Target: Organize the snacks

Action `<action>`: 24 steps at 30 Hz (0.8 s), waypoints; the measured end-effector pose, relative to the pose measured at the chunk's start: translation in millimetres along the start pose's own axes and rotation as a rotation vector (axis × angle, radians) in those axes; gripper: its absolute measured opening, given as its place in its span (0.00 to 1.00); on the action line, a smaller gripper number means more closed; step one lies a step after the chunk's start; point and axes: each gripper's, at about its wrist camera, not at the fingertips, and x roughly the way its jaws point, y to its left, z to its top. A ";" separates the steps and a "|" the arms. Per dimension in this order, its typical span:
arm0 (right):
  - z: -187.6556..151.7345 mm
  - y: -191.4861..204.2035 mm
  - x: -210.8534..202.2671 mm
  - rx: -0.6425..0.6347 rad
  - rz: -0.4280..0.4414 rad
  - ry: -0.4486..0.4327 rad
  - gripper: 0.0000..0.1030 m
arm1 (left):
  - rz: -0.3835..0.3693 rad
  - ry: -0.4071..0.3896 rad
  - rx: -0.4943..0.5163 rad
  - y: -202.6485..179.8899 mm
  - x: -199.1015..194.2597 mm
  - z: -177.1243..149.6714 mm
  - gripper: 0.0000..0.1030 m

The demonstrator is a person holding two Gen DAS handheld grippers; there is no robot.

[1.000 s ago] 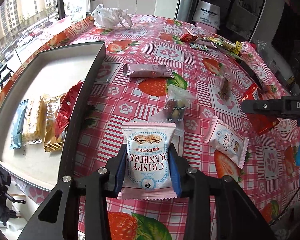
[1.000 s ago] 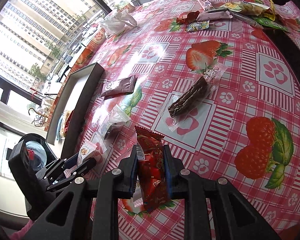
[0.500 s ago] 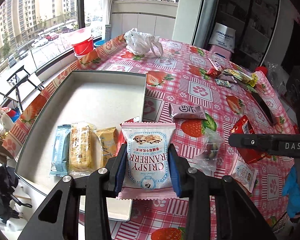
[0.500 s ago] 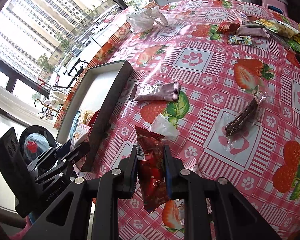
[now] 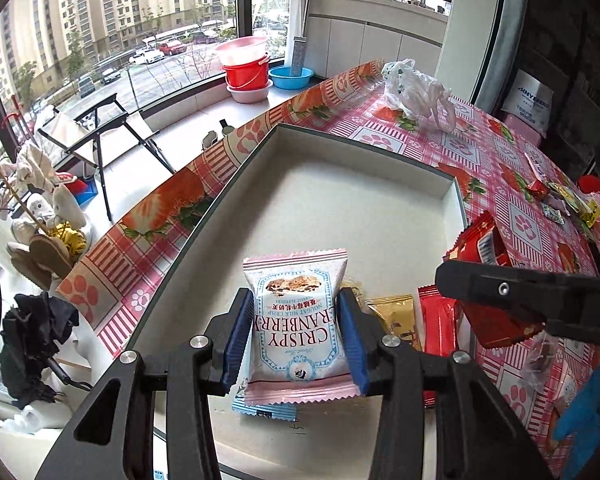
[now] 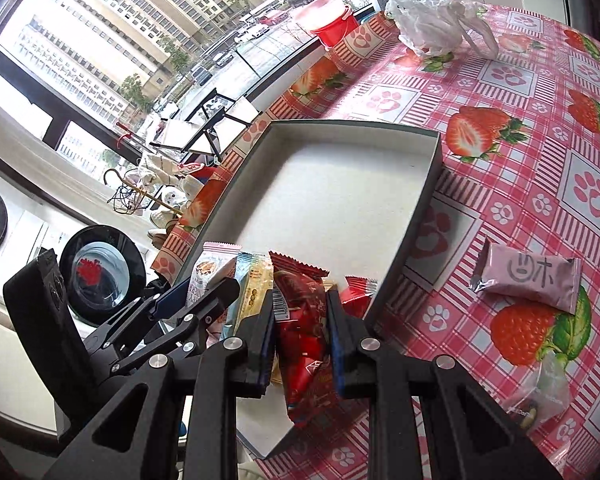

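The left claw [image 5: 296, 336] was seen over the near end of the tray [image 5: 452, 196], its jaws opening, with the cranberry pack [image 5: 298, 320] between the blue pads [image 5: 238, 336]. The pads seemed to be on the pack's sides, though it could not be told how firmly it was gripped. Under that claw a blue pack [image 5: 264, 410] was seen on the tray floor, and just right of the claw a yellow pack [image 5: 396, 312] and a red pack [image 5: 436, 320] were laid side by side.

The right claw [image 6: 300, 340] was clenched on a red snack [image 6: 304, 344], which was held upright between the pads [image 6: 336, 344], its crimped top well above them. It was carried over the tray's near right wall, just right of the left claw. In the right wrist view the left claw's cranberry pack was seen to the left of the red snack, above the row of packs.

Ahead of both claws most of the tray floor lay bare. To the right of the right claw, on the bench [image 6: 540, 152], a pink pack [image 6: 528, 280] was seen, and nearer the claw a clear wrapper [image 6: 540, 396]. Far ahead, a white bag [image 6: 432, 24] was crumpled on the bench beyond the tray.
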 end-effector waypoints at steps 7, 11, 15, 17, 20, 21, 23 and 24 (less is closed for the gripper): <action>-1.7 3.9 7.2 -0.033 -0.099 0.004 0.89 | 0.077 -0.047 0.004 -6.1 -9.6 -7.0 0.80; -17.0 -6.1 -29.8 -0.061 -0.206 -0.058 0.91 | 0.132 -0.036 -0.003 -16.6 -17.9 -10.7 0.83; -49.3 -32.2 -76.0 -0.057 -0.291 -0.125 0.99 | 0.167 -0.089 0.047 -37.2 -40.5 -20.5 0.91; -70.8 -52.9 -104.6 -0.033 -0.361 -0.180 1.00 | 0.143 -0.121 0.075 -50.6 -53.7 -26.5 0.91; -109.6 -93.6 -143.8 0.082 -0.447 -0.252 1.00 | 0.096 -0.132 0.127 -73.6 -69.1 -35.7 0.91; -123.2 -109.4 -154.6 0.135 -0.470 -0.263 1.00 | 0.087 -0.132 0.150 -82.6 -73.3 -38.9 0.91; -147.6 -139.8 -172.0 0.230 -0.527 -0.268 1.00 | 0.087 -0.131 0.201 -103.8 -81.2 -45.8 0.91; -159.2 -152.9 -178.1 0.270 -0.551 -0.264 1.00 | 0.091 -0.129 0.228 -114.5 -84.4 -49.7 0.91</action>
